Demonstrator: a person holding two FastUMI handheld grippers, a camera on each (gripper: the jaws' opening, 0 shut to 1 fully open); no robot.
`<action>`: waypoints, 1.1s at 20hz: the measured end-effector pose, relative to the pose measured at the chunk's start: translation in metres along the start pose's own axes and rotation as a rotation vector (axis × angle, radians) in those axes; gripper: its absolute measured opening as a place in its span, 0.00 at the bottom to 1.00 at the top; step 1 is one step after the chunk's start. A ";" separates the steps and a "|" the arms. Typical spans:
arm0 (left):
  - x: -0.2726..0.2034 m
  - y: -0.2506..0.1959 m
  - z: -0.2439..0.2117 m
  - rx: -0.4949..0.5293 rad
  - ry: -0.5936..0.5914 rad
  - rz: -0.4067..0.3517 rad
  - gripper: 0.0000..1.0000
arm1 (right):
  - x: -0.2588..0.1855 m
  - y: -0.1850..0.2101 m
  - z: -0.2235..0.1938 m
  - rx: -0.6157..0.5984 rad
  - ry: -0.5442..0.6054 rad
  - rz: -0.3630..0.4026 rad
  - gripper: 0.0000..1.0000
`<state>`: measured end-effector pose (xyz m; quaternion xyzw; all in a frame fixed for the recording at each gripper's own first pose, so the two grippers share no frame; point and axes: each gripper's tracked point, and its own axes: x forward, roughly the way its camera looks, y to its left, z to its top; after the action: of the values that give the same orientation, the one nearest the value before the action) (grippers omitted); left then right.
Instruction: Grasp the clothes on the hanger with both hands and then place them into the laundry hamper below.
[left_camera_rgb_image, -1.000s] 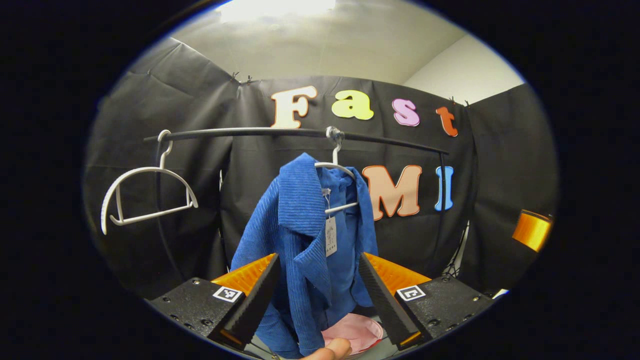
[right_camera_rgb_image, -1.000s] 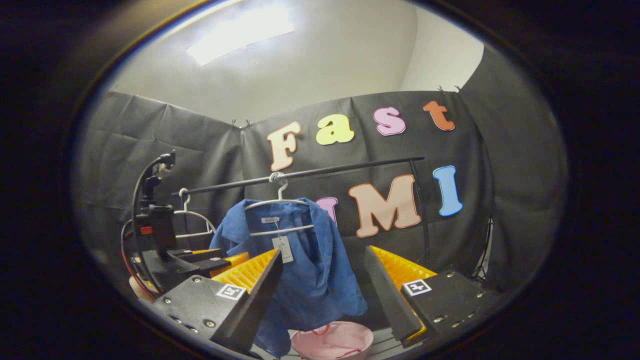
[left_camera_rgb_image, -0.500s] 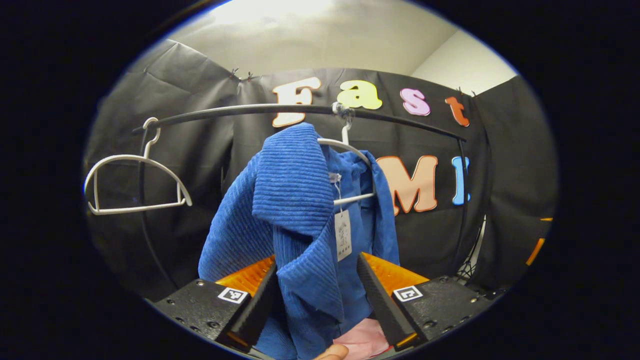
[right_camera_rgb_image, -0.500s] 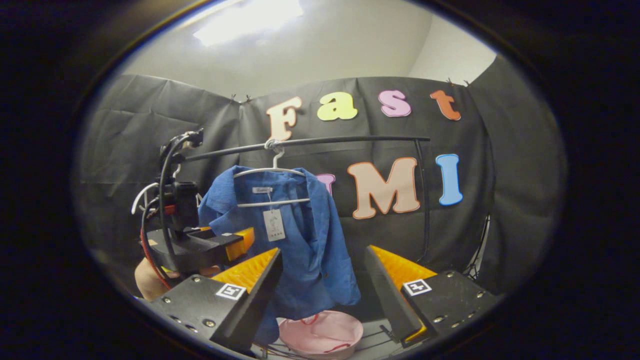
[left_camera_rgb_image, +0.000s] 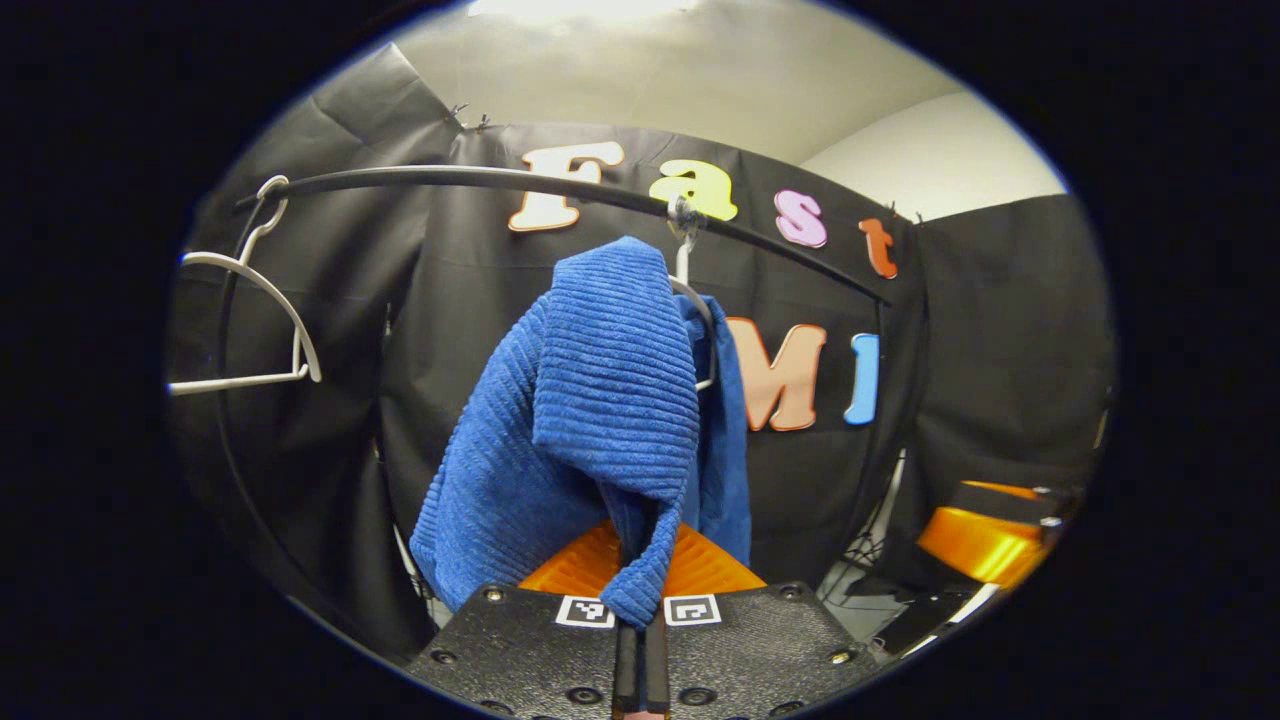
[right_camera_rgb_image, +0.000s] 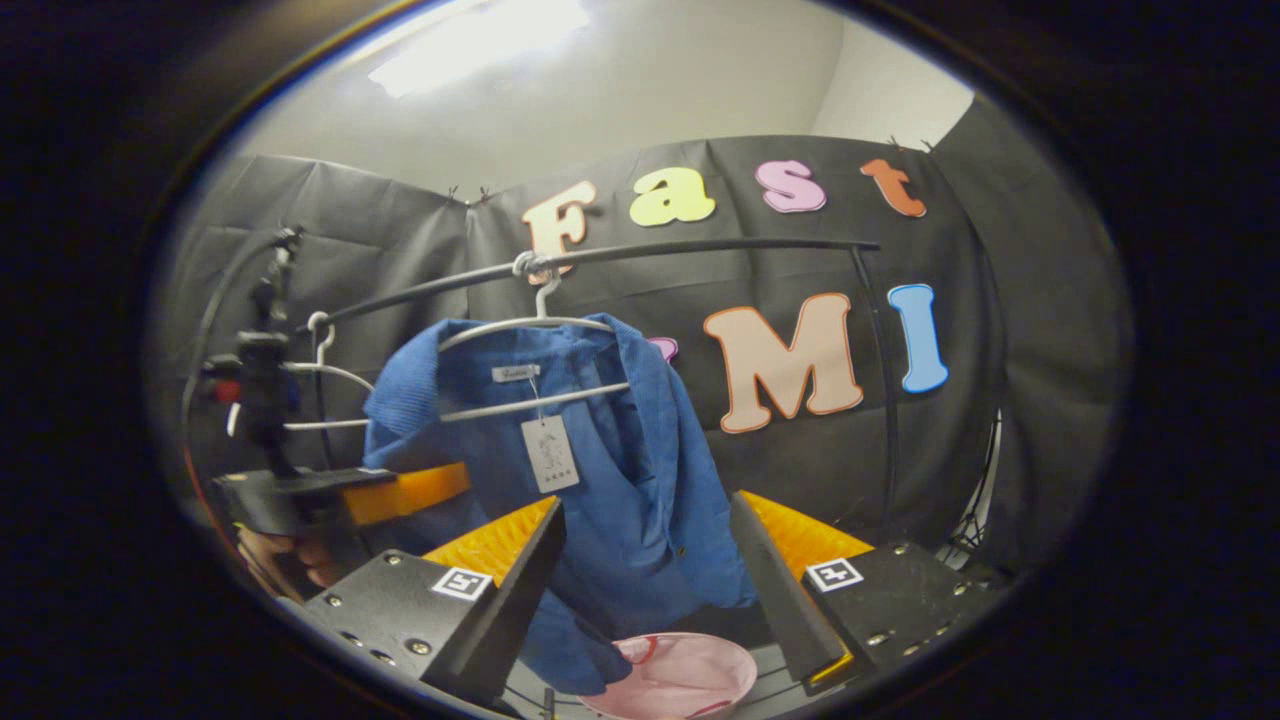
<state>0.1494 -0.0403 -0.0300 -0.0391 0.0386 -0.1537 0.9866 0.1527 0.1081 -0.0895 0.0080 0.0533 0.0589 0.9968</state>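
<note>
- The shirt (left_camera_rgb_image: 600, 400) is hanging on its hanger (right_camera_rgb_image: 530, 325) from the rail (right_camera_rgb_image: 700, 250), draped straight ahead of the left gripper (left_camera_rgb_image: 640, 610), with its ribbed front edge dropping down between that gripper's fingers.
- The left gripper is now closing on that edge: half a second ago its fingers were standing wide apart on either side of the cloth, and now they are meeting, with the hem tucked between them. It looks like a pinch on the shirt, though how much cloth is caught I cannot tell.
- The left gripper has also been moving in closer and lower, so the shirt is now looming larger above it.
- The right gripper (right_camera_rgb_image: 648, 560) is staying wide open, holding nothing; the shirt's other front panel (right_camera_rgb_image: 650, 500) is hanging just ahead of and between its fingers, not yet touched.
- In the right gripper view the left gripper (right_camera_rgb_image: 400, 492) is sitting off to the left of the right gripper's fingers, at the shirt's far side, with a hand (right_camera_rgb_image: 290, 560) behind it.
- The hamper (right_camera_rgb_image: 680, 675) is lying below the shirt, just past the right gripper's fingertips.
- A bare hanger (left_camera_rgb_image: 250, 320) is hanging on the rail to the left of the shirt.
- Judgement: one of the two grasps is being made; the right gripper's reach and close is the step that is coming, before the shirt can be lifted off and lowered.
</note>
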 end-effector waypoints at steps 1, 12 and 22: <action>-0.007 0.002 0.004 0.006 -0.003 -0.010 0.02 | 0.012 0.007 -0.003 -0.007 0.002 0.009 0.98; -0.034 0.012 0.027 -0.014 -0.009 -0.081 0.02 | 0.149 -0.004 -0.008 0.013 0.012 -0.023 0.98; -0.047 0.046 0.055 0.066 -0.077 0.018 0.02 | 0.246 -0.006 -0.022 -0.060 0.008 -0.071 0.69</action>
<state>0.1235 0.0218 0.0232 -0.0121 -0.0043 -0.1441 0.9895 0.3936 0.1316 -0.1374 -0.0239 0.0556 0.0251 0.9979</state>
